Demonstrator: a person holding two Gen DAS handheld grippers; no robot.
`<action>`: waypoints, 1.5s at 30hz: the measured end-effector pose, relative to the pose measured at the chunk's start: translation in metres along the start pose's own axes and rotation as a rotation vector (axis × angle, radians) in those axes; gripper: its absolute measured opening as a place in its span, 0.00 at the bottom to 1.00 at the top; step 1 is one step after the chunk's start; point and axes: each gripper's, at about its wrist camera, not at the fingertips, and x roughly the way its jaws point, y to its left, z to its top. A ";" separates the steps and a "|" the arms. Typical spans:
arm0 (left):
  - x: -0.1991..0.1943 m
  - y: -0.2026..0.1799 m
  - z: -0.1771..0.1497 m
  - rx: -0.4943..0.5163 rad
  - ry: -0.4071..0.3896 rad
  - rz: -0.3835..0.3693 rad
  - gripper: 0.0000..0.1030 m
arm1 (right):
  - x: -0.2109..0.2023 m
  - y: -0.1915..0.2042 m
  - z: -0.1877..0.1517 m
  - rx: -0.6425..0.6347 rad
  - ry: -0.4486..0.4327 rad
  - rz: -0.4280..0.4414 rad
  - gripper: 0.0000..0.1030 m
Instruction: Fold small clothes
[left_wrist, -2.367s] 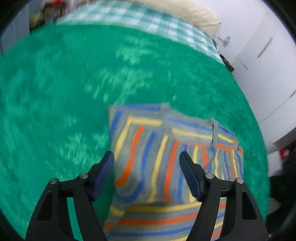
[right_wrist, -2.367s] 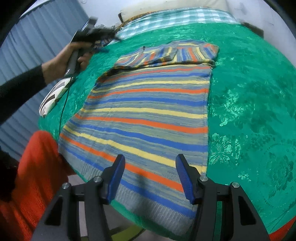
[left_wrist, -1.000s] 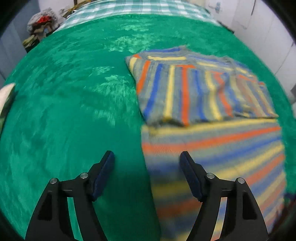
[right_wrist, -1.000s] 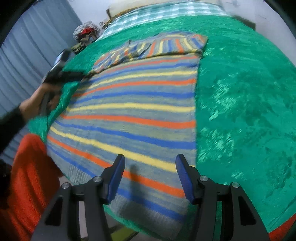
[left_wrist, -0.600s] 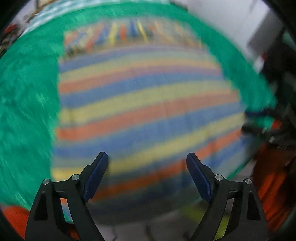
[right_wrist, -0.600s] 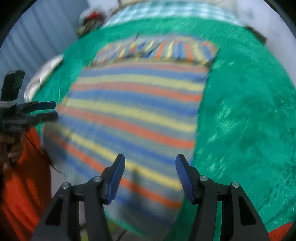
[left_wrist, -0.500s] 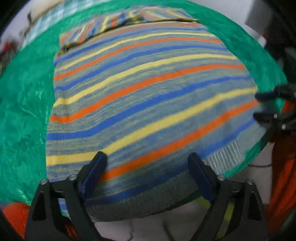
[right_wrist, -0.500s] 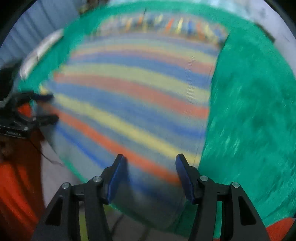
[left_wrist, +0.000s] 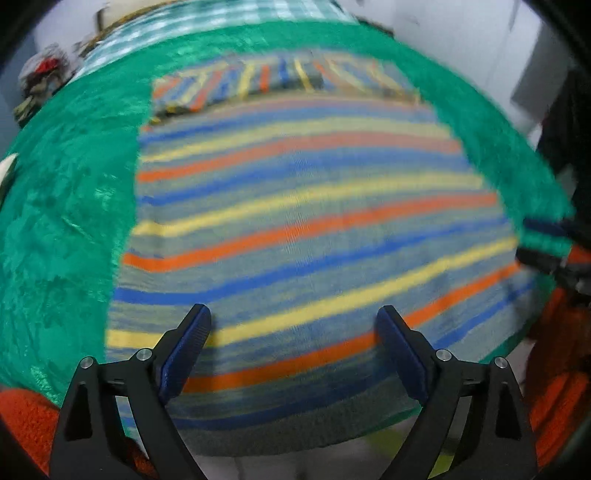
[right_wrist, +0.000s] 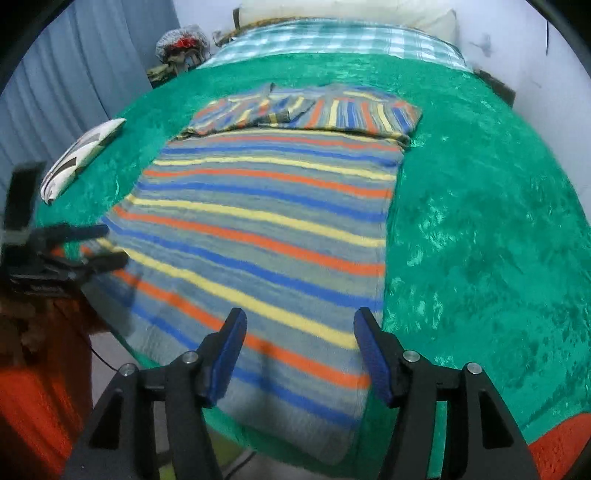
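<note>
Right wrist view: striped sweater (right_wrist: 266, 229) lies beneath open hand-held gripper (right_wrist: 299, 328).

The left wrist view is smeared throughout, so the knit of the striped grey, orange, blue and yellow sweater (left_wrist: 295, 229) cannot be read there. At its right edge the right gripper (left_wrist: 546, 243) is cut off and blurred. In the right wrist view the left gripper (right_wrist: 96, 247) is blurred too, and the hand behind it is dark and indistinct. A far heap of clothes (right_wrist: 181, 46) is too small to tell apart.
</note>
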 end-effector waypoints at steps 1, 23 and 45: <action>0.012 -0.004 -0.002 0.035 0.013 0.023 0.94 | 0.009 -0.001 -0.003 -0.002 0.025 -0.007 0.64; -0.031 0.053 0.066 -0.073 -0.234 0.068 0.95 | -0.002 -0.075 0.042 0.104 -0.168 -0.184 0.72; 0.078 0.121 0.105 -0.242 -0.177 0.188 1.00 | 0.085 -0.146 0.047 0.184 -0.133 -0.229 1.00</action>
